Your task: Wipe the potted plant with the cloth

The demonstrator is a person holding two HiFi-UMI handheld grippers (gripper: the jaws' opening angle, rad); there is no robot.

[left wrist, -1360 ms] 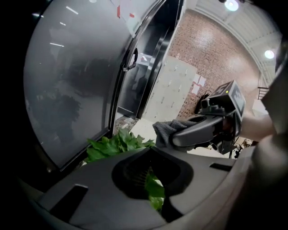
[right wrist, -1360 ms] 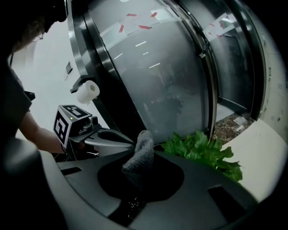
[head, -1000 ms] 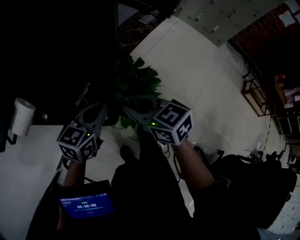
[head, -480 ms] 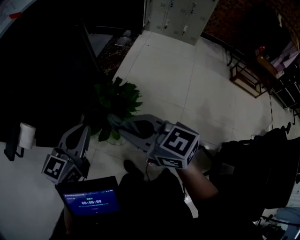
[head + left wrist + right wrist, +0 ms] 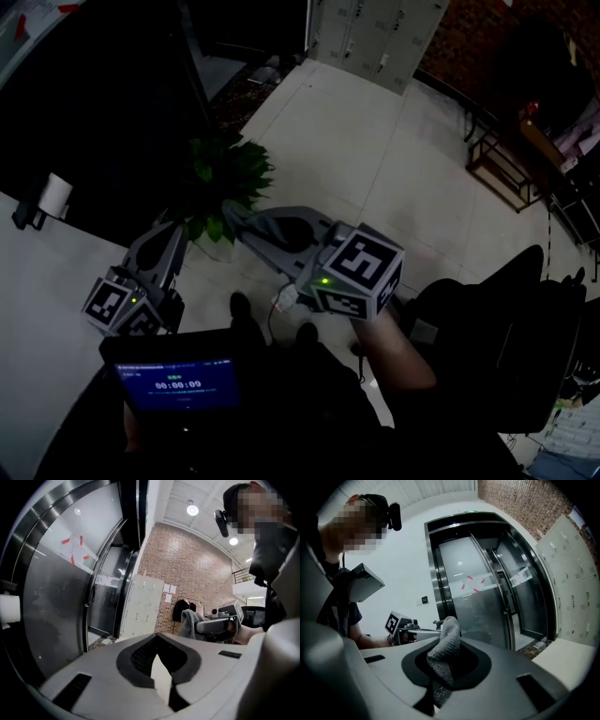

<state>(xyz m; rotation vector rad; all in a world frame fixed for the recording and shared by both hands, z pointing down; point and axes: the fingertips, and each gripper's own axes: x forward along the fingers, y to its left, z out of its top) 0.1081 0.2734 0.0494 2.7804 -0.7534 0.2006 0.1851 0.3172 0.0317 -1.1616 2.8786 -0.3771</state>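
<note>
The potted plant (image 5: 225,178), dark green leaves in a pale pot (image 5: 216,247), stands on the tiled floor by a dark doorway. My right gripper (image 5: 236,221) reaches to the plant's lower leaves and is shut on a grey knitted cloth (image 5: 446,648), which sticks up between its jaws. My left gripper (image 5: 169,242) sits lower left of the plant, a little off the leaves, jaws together with nothing between them. In the left gripper view the left gripper (image 5: 157,641) points at the wall, and the cloth (image 5: 189,620) shows in the right gripper beyond it.
Steel lift doors (image 5: 487,597) rise behind the plant. Pale lockers (image 5: 375,37) stand at the back, a metal rack (image 5: 502,159) to the right. A white paper roll (image 5: 56,192) hangs on the left wall. A small timer screen (image 5: 178,382) sits at my chest.
Both grippers have drawn back from among the leaves; the left one dropped lower left. The view has swung, so the plant sits further up. The cloth stays in the right gripper.
</note>
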